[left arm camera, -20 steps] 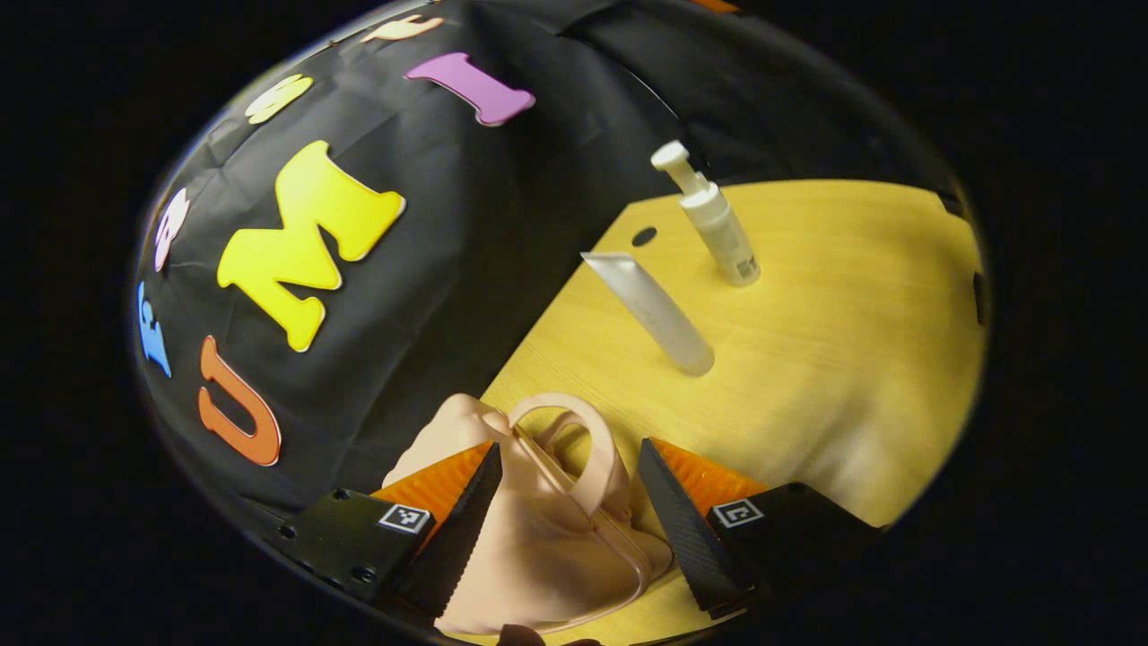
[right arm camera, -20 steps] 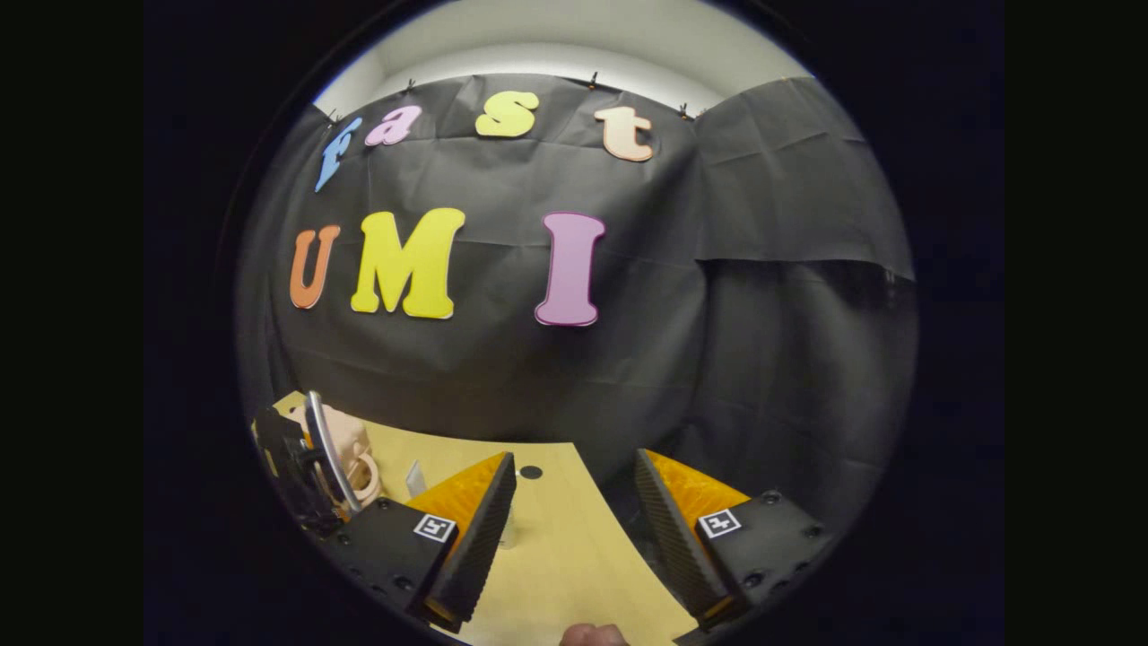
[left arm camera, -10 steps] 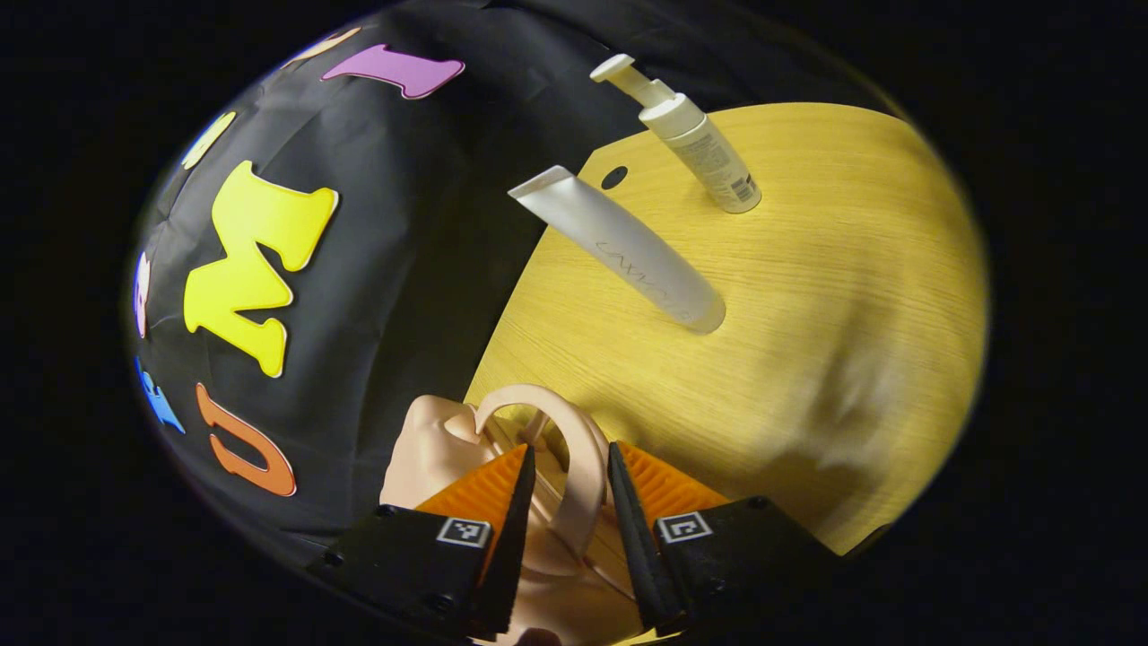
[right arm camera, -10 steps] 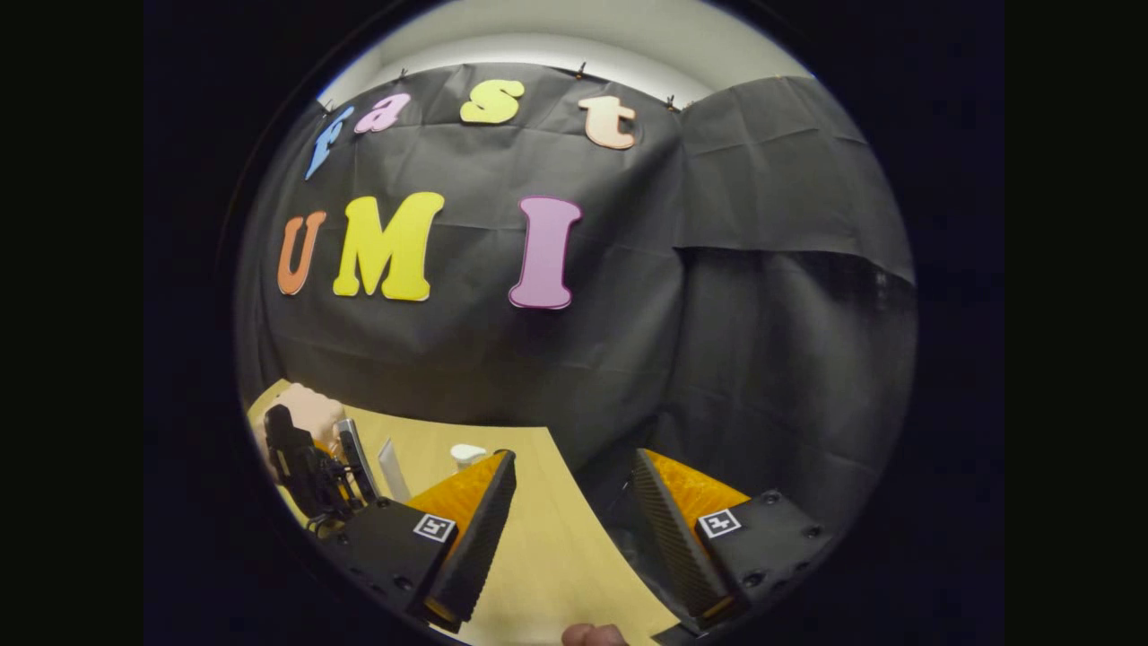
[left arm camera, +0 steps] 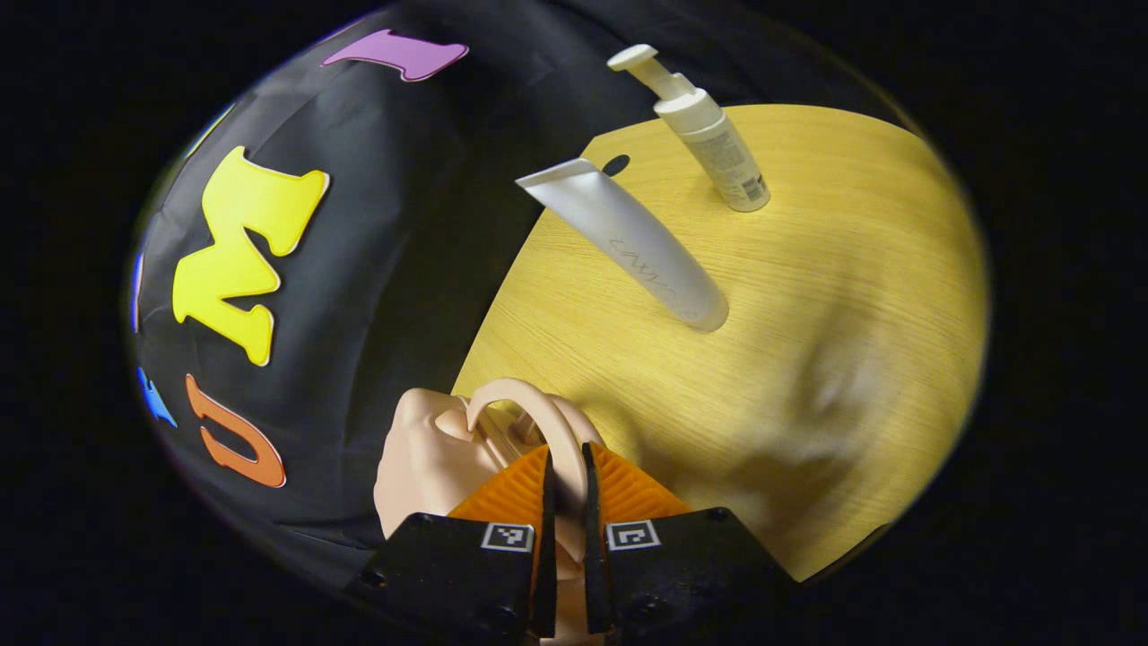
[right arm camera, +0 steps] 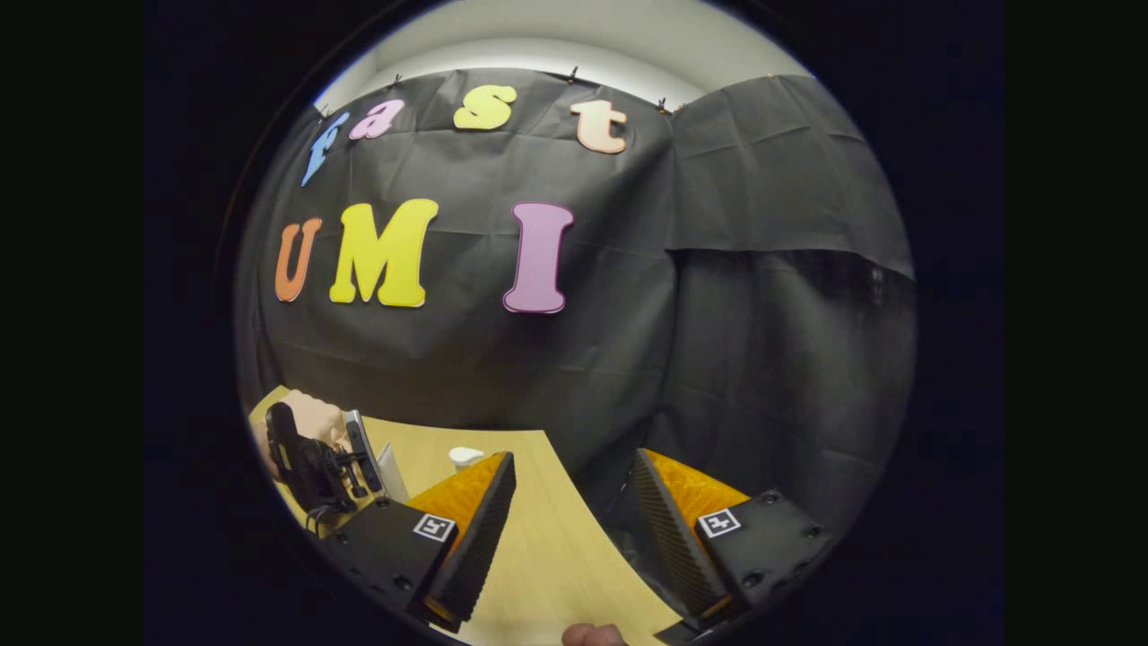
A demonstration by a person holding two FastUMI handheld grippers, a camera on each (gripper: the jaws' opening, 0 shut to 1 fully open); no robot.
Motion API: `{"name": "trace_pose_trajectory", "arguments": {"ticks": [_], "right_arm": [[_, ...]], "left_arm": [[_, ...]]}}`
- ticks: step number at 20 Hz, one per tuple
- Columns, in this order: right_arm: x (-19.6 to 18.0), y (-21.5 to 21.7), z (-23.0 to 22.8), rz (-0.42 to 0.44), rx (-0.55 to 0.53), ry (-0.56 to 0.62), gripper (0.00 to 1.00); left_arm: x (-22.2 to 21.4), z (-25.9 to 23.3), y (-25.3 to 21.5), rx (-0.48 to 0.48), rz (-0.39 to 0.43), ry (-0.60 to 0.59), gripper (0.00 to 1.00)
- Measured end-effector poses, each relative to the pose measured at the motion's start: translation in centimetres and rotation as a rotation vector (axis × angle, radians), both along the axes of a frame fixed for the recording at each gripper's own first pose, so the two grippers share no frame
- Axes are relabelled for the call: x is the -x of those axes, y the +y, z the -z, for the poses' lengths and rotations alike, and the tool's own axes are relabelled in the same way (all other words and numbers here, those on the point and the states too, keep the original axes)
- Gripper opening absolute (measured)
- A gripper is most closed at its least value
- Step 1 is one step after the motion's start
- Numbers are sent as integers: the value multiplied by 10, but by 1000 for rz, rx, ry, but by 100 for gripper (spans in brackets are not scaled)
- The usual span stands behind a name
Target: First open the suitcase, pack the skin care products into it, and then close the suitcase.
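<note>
In the left gripper view a small pink suitcase (left arm camera: 421,458) stands at the table's near corner, its arched handle (left arm camera: 529,408) on top. My left gripper (left arm camera: 567,453) is shut on that handle, which runs between both fingers. A white tube (left arm camera: 637,251) stands on its cap farther out, and a white pump bottle (left arm camera: 713,144) stands beyond it. In the right gripper view my right gripper (right arm camera: 574,475) hangs open above the table with nothing between its fingers. At its far left are the left gripper (right arm camera: 309,467), the suitcase (right arm camera: 314,414), the tube (right arm camera: 392,471) and the pump bottle's top (right arm camera: 465,456).
The yellow wooden table (left arm camera: 807,314) has a small round hole (left arm camera: 616,164) near its far corner, by the tube. Black cloth walls close the booth behind the table. The table's edge (right arm camera: 574,502) runs under my right gripper.
My left gripper's fingers have closed from wide apart onto the suitcase handle. The right gripper has hardly moved and stays open.
</note>
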State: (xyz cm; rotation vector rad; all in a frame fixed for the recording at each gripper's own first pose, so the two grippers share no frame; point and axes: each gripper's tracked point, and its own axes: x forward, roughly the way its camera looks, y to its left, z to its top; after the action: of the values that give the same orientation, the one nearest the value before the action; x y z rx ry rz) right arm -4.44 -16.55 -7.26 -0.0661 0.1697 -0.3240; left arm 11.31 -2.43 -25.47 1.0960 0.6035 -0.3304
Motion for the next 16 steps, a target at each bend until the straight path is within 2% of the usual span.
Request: {"name": "trace_pose_trajectory", "arguments": {"ticks": [5,9,11,16], "right_arm": [[-7,21,-8,-37,-8,-28,79],[-16,48,-19,-95,-3,-55,80],[-22,64,-27,-127,3,-70,80],[-36,111,-45,-211,17,-94,80]], "left_arm": [[6,-56,9,92,-17,-103,6],[4,-120,38,200,-66,-235,3],[3,-163,71,264,-114,-328,3],[5,-230,181,567,-301,-504,3]]}}
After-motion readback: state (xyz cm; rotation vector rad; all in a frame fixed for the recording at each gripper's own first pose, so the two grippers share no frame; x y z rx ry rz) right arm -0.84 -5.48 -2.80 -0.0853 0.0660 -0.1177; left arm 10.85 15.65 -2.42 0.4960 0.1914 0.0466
